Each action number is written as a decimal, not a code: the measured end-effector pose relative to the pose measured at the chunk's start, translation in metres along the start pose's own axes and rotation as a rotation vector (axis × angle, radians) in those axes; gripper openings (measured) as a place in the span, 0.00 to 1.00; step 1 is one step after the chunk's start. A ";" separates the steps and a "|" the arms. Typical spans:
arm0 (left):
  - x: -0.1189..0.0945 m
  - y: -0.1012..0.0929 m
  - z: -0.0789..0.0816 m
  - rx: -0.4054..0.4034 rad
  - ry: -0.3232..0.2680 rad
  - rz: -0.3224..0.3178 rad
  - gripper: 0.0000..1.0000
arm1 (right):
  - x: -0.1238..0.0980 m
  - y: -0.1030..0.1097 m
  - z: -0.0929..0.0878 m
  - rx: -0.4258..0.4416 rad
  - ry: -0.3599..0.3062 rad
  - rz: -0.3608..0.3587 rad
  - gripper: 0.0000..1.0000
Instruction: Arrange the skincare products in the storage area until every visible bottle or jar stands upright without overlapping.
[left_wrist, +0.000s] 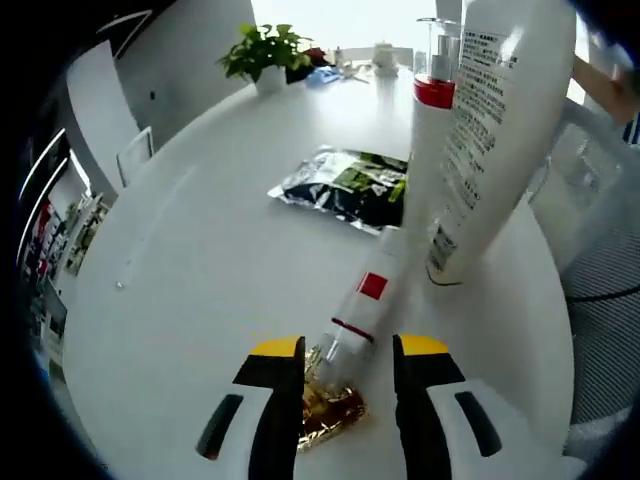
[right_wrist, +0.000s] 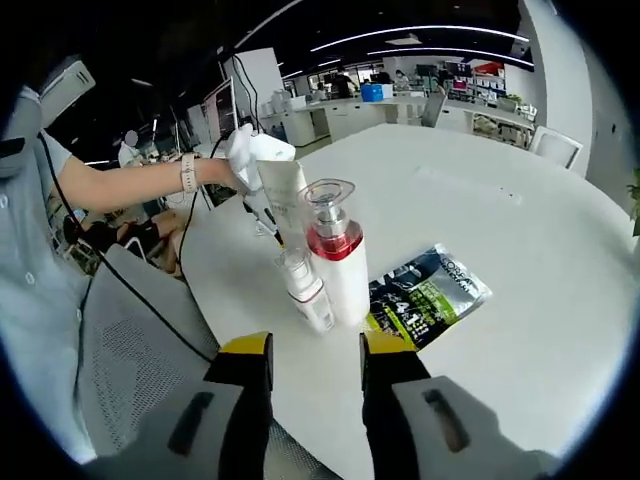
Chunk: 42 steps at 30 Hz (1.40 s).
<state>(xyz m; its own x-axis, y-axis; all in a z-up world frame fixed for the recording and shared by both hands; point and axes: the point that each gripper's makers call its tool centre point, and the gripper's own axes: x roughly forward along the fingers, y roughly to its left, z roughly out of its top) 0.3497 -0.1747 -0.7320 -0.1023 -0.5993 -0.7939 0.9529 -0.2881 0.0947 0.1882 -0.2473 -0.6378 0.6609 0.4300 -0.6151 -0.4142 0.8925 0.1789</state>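
A slim white bottle (left_wrist: 372, 290) with a red square label lies slanted on the white table (left_wrist: 200, 260), its clear cap and a gold crinkled bit between the jaws of my left gripper (left_wrist: 347, 347). The jaws stand apart, with a gap on the right side. Beside it stand a pump bottle (left_wrist: 428, 140) with a red collar and a big white tube (left_wrist: 500, 130). Seen from my right gripper (right_wrist: 315, 350), which is open and holds nothing, the pump bottle (right_wrist: 338, 262), a small bottle (right_wrist: 306, 290) and the tube (right_wrist: 283, 195) stand close together.
A dark green sachet (left_wrist: 350, 185) (right_wrist: 425, 295) lies flat past the bottles. A potted plant (left_wrist: 265, 55) stands at the far table edge. A person's hand (right_wrist: 215, 170) holds the left gripper (right_wrist: 255, 150) behind the tube. A mesh chair (right_wrist: 140, 340) is below the table edge.
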 end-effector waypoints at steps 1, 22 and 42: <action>0.001 0.000 0.000 -0.001 0.002 -0.008 0.32 | 0.000 0.000 0.000 0.003 0.002 -0.001 0.34; 0.010 -0.007 -0.007 0.128 0.103 -0.117 0.19 | 0.002 -0.004 -0.007 0.026 0.018 0.001 0.33; -0.013 -0.022 -0.019 0.055 0.147 -0.064 0.16 | 0.013 0.032 -0.004 0.055 -0.022 0.061 0.30</action>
<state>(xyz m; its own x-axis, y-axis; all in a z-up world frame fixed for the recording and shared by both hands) 0.3357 -0.1465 -0.7351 -0.1160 -0.4639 -0.8783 0.9284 -0.3649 0.0701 0.1812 -0.2140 -0.6434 0.6495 0.4857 -0.5850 -0.4194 0.8706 0.2572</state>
